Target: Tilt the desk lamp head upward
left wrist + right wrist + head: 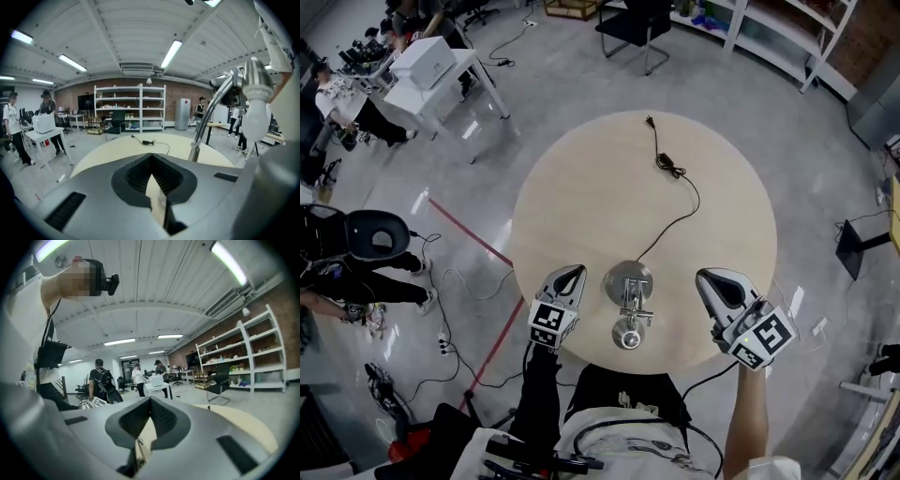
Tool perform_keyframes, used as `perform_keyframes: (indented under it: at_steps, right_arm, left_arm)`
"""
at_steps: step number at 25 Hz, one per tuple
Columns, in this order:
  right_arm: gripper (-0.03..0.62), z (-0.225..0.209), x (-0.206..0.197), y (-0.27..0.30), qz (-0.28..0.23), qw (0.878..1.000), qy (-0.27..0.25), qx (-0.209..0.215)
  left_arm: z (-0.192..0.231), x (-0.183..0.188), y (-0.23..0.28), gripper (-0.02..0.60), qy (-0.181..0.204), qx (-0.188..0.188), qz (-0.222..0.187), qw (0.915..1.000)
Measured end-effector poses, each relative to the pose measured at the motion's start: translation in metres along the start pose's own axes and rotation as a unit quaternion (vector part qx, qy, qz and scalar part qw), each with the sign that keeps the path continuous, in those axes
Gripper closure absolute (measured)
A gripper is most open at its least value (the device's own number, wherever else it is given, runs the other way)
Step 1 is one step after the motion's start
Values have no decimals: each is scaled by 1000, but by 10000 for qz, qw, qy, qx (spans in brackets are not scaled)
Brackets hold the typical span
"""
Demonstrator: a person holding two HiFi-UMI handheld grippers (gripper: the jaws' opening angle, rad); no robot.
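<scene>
A chrome desk lamp stands near the front edge of the round table (581,178), its round base (628,279) behind its head (627,335). My left gripper (572,273) hovers just left of the base, jaws shut and empty. My right gripper (713,279) hangs further off to the lamp's right, also shut with nothing held. Neither touches the lamp. In the left gripper view the lamp's arm (213,112) and head (255,89) rise at the right, beyond the shut left gripper (151,158). The right gripper view shows the shut right gripper (150,401) and a bit of chrome lamp (89,402) at the left.
The lamp's black cable (677,197) runs across the table to a plug (650,121) at the far edge. A white desk (431,70) and people stand at the far left, a black chair (633,26) and white shelves (769,37) at the back.
</scene>
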State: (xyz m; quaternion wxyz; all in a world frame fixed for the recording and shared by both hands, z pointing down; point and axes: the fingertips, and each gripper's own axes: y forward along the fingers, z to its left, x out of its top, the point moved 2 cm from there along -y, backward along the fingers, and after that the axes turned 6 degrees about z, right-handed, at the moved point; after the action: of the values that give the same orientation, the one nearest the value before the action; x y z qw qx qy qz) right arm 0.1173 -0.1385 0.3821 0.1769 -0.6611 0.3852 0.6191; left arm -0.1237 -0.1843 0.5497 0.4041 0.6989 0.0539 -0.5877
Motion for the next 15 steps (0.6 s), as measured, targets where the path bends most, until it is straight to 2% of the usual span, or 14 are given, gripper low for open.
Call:
perform_keyframes:
  at_steps: [5, 9, 12, 15]
  right_arm:
    - [589, 13, 15, -26, -145, 9963, 182, -828]
    - [591, 14, 32, -44, -312, 9885, 136, -1474]
    - [591, 20, 46, -49, -398, 9837, -30, -1753]
    - [591, 23, 55, -50, -489, 9816, -127, -1843]
  left_arm:
    - [-3, 74, -49, 578, -307, 213, -828, 9959]
    - [-7, 119, -78, 578, -534, 346, -1224, 9904]
    - [-13, 144, -93, 578, -502, 436, -1464, 9870]
    - [-18, 163, -104, 578, -426, 478, -1626, 9846]
